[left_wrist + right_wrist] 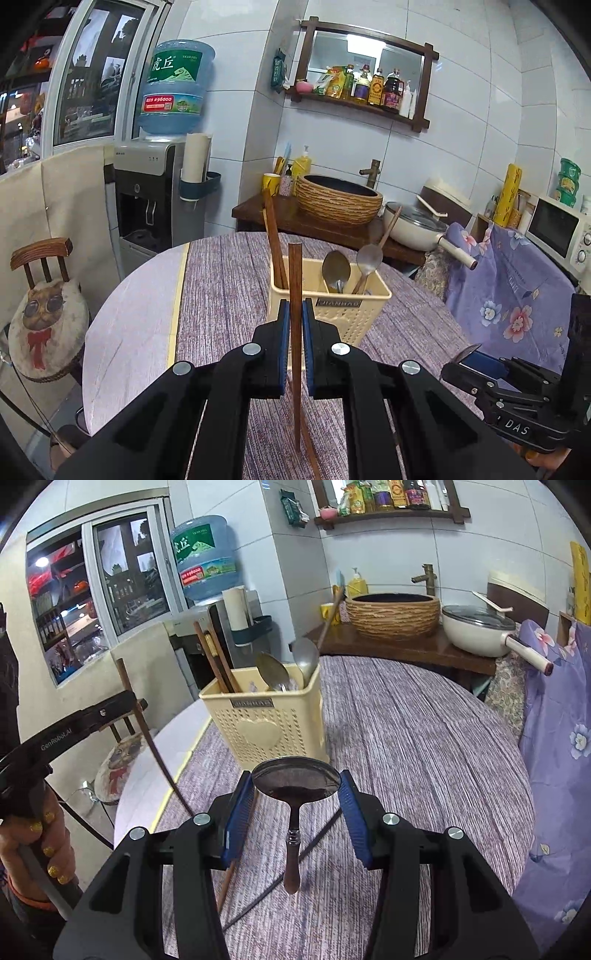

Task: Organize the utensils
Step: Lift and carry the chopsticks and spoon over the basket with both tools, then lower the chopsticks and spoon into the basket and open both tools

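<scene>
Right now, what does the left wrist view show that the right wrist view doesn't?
Left wrist only: the left gripper shut on an upright chopstick, and the microwave. Right wrist only: the right gripper clamping a spoon by its bowl, handle hanging down, and a hand. Both: the cream utensil basket holding chopsticks and spoons.

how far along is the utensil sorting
Done: two spoons and chopsticks stand in the cream holder. In hand: left gripper clamps a chopstick; right gripper holds a spoon. Left: dropping both in, plus a chopstick on the table.
</scene>
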### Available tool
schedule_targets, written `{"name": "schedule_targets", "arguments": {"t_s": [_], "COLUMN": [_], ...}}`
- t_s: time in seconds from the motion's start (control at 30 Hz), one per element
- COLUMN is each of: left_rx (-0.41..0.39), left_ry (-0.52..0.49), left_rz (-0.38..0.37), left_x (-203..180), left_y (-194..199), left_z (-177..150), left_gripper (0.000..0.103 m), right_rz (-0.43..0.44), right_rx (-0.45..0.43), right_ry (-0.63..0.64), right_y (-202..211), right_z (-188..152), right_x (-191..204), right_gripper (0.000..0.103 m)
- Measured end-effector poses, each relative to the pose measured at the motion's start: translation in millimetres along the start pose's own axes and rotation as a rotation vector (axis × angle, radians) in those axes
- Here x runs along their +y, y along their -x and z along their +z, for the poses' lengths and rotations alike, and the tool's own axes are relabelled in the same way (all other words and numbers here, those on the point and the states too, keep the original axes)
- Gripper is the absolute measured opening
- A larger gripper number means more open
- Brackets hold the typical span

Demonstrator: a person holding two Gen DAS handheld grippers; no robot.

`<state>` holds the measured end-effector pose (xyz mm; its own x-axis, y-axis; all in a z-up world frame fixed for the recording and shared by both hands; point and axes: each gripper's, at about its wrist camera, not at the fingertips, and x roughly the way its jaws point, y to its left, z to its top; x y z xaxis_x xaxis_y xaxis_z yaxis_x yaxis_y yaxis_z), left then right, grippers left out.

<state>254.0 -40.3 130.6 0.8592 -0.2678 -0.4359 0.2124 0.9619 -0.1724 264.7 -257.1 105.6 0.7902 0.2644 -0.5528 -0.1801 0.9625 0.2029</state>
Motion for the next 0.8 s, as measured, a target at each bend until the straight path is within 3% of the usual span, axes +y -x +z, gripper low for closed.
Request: {"name": "schedule_targets", "arguments": {"t_s": [0.23, 0.47, 0.67, 0.8], "left_rx": [-0.04, -0.119, -0.204, -0.217], "left_ry": [0.007, 0.034, 0.076, 0.071], "left_rz": [-0.051, -0.068, -0.004, 0.045], "left_x": [-4, -11, -8, -9], "left_y": [7, 16, 8, -13], "left_z": [45, 105, 147, 142], "left_gripper": [0.008, 0.008, 0.008, 0.008], "right_rz": [0.026, 0.008, -0.042, -0.084], "right_rx": [-0.066, -0.165, -0.258, -0.282], "right_ry": [0.041, 0.026, 0.025, 0.056], "right_y": [12, 17, 9, -10], "right_z": [47, 117, 160, 166], "right_x": [16, 24, 33, 39], "right_gripper": [0.048, 0.048, 0.048, 0.048]}}
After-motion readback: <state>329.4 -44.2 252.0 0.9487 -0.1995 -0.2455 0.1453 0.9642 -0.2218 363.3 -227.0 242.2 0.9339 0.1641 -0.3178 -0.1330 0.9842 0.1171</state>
